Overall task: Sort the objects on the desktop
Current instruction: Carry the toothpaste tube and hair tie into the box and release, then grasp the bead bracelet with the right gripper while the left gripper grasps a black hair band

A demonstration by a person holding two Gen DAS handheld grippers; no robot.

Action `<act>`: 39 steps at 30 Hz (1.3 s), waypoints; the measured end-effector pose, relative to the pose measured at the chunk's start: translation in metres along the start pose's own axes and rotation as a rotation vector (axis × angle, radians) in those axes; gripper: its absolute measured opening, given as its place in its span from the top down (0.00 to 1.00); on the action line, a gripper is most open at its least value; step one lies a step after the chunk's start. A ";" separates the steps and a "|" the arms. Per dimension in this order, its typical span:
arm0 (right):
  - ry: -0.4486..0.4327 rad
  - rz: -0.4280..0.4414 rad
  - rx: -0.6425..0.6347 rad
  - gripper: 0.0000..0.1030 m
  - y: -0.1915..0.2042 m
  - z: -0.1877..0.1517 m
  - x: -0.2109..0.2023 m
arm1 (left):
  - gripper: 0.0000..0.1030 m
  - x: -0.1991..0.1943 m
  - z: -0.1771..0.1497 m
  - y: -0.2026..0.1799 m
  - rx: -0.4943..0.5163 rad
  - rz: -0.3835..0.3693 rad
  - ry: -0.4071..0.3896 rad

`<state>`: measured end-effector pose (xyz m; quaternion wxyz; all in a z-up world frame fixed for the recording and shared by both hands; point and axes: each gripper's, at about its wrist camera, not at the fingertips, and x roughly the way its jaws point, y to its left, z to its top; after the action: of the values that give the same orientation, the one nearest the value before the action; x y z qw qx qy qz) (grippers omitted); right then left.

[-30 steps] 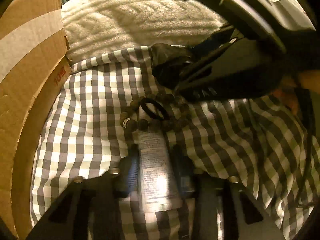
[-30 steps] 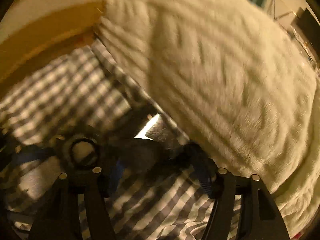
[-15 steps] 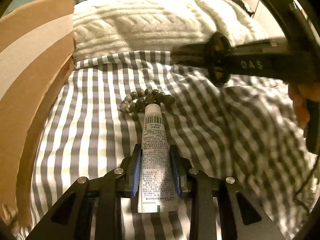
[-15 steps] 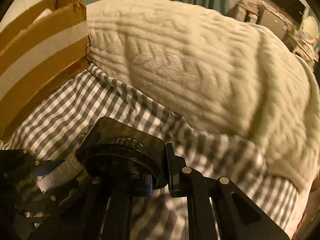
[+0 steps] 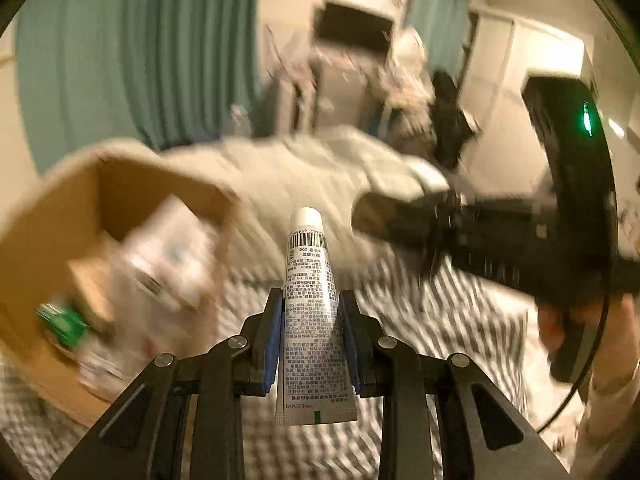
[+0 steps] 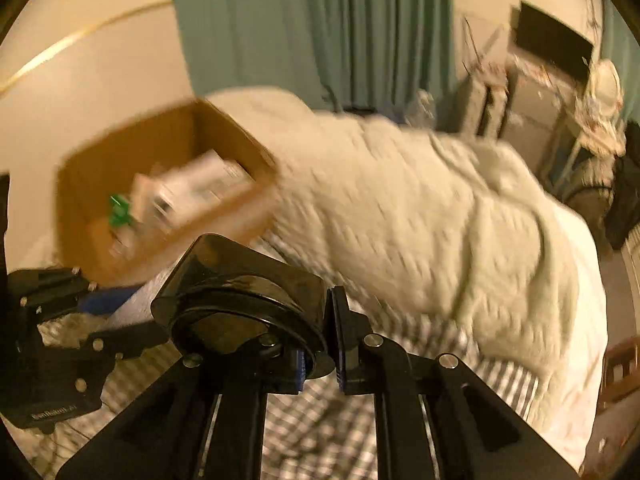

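- A white tube printed with small text and a barcode is clamped between the blue pads of the left gripper at lower centre of the left wrist view, cap pointing up the frame
- A dark, glossy square-based object with a round top is gripped at its edge by the right gripper, whose jaws are drawn almost together, at lower centre of the right wrist view
- An open cardboard box is seen at the left of the left wrist view, blurred, with white packages and a green item inside; it also sits at upper left of the right wrist view
- A cream knitted blanket is spread across the middle, over a grey checked sheet
- Teal curtains are seen at the top
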<state>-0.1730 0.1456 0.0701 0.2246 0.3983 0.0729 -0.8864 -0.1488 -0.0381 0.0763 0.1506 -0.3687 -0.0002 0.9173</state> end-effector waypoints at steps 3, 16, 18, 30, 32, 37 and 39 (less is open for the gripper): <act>-0.058 0.050 -0.018 0.91 0.034 0.039 -0.003 | 0.74 -0.021 0.020 0.042 -0.053 0.126 -0.052; 0.007 0.121 -0.031 0.41 0.122 0.095 0.089 | 0.40 -0.017 0.015 0.133 -0.169 0.298 -0.035; -0.021 0.119 -0.022 0.41 0.111 0.091 0.077 | 0.36 -0.029 0.011 0.125 -0.169 0.268 -0.035; -0.081 -0.097 0.111 0.41 -0.002 0.019 -0.031 | 0.07 0.029 -0.012 -0.027 -0.061 0.007 0.038; -0.070 -0.122 0.157 0.41 -0.025 -0.003 -0.039 | 0.07 0.051 -0.025 -0.043 -0.044 0.010 0.065; 0.010 -0.123 0.239 0.54 -0.062 -0.051 -0.011 | 0.07 0.121 -0.058 -0.044 -0.051 -0.010 0.211; 0.053 -0.094 0.274 0.63 -0.069 -0.066 0.018 | 0.07 0.135 -0.070 -0.032 -0.075 0.016 0.233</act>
<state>-0.1708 0.2209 0.0092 0.1245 0.4447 -0.0243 -0.8866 -0.1849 0.0224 -0.0627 0.1284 -0.4783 -0.0139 0.8687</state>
